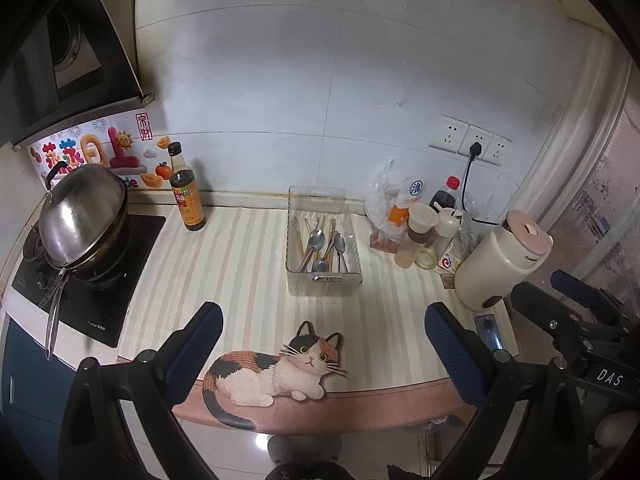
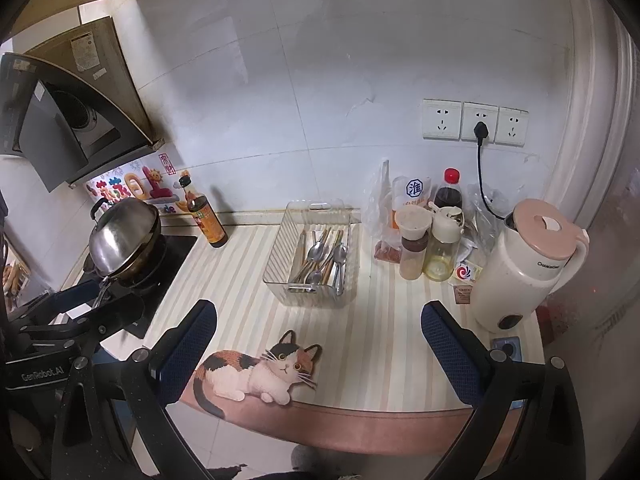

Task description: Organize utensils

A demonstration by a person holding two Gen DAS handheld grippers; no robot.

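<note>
i hold both grippers back from the counter edge, above the cat-print mat. my left gripper has its blue pads spread wide with nothing between them, and my right gripper is the same, jaws apart and empty.

the utensils all lie inside the clear plastic bin, which sits mid-counter on the striped cover, between the dark sauce bottle on the left and the cluster of condiment jars and the cream kettle on the right. in the bin i can see metal spoons and chopsticks lying lengthwise in a loose heap, handles and bowls crossing each other.

i see no stray spoon or chopstick on the striped cover outside the bin, so my reading is that the gathering part is done, or the job is just starting from a jumbled bin. what looks left is sorting: spoons and chopsticks are mixed together, not grouped. neither gripper is near the bin yet.
</note>
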